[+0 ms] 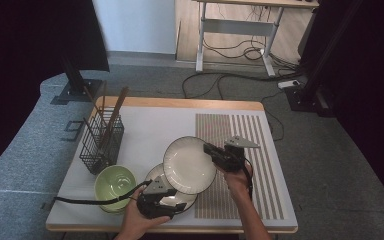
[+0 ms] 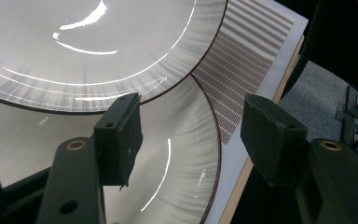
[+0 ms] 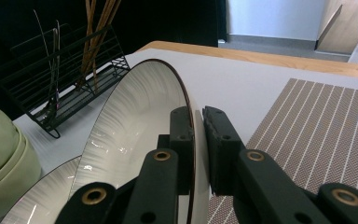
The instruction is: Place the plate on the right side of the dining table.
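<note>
At the near middle of the bench (image 1: 150, 125), the right claw (image 1: 211, 150) clamps the rim of a white plate (image 1: 189, 165), its jaws closed on the edge and the plate lifted at a tilt above a second plate (image 1: 186, 201) lying flat beneath. Beside that lower plate's rim, the left claw (image 1: 177, 206) stands wide open, gripping nothing. A green bowl (image 1: 114, 186) sits just left of the plates, near a black wire rack (image 1: 100, 142) holding chopsticks (image 1: 115, 112); a striped placemat (image 1: 250, 145) lies to the right
</note>
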`<act>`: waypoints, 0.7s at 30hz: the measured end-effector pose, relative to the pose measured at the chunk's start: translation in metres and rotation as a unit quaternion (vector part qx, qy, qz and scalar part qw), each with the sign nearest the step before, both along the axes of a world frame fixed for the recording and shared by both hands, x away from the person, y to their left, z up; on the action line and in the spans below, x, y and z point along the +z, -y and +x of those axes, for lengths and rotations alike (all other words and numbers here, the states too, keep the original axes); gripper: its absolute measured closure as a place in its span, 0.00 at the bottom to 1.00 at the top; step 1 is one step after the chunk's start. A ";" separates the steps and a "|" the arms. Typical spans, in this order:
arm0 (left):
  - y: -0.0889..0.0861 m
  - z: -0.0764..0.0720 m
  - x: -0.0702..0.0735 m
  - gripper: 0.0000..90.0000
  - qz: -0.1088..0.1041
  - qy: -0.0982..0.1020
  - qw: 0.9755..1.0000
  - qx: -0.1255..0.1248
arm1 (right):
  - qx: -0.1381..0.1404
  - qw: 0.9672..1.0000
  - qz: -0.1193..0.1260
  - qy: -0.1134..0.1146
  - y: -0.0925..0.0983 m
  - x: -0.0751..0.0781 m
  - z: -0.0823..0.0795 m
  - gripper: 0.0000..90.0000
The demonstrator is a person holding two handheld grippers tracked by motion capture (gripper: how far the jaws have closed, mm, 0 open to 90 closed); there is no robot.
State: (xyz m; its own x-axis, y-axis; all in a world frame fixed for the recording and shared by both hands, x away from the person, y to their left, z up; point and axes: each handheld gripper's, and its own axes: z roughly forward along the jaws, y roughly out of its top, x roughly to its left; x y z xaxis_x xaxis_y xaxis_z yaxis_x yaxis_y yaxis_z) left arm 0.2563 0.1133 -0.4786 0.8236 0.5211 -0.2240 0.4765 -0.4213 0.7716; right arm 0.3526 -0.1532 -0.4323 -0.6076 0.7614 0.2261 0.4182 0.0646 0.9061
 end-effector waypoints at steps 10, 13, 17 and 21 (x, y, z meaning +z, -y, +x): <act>-0.002 -0.003 0.005 0.42 -0.013 -0.004 1.000 -0.005 | -0.020 1.000 0.006 -0.001 0.009 0.001 0.000 0.92; -0.004 -0.003 0.007 0.42 -0.015 -0.001 1.000 -0.004 | -0.025 1.000 0.010 0.001 0.013 0.002 -0.001 0.92; -0.005 -0.004 0.010 0.42 -0.018 0.002 1.000 -0.004 | -0.030 0.999 0.016 0.004 0.017 0.004 -0.002 0.92; -0.006 -0.004 0.011 0.43 -0.016 0.004 1.000 -0.004 | -0.036 0.999 0.025 0.004 0.021 0.006 -0.002 0.92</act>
State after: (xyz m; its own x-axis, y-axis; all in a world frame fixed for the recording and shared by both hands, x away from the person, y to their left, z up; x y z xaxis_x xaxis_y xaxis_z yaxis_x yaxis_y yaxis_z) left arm 0.2524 0.1191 -0.4680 0.8298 0.5067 -0.2340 0.4671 -0.4009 0.7881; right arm 0.3506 -0.1740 -0.4268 -0.5544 0.7907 0.2596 0.4126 -0.0097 0.9109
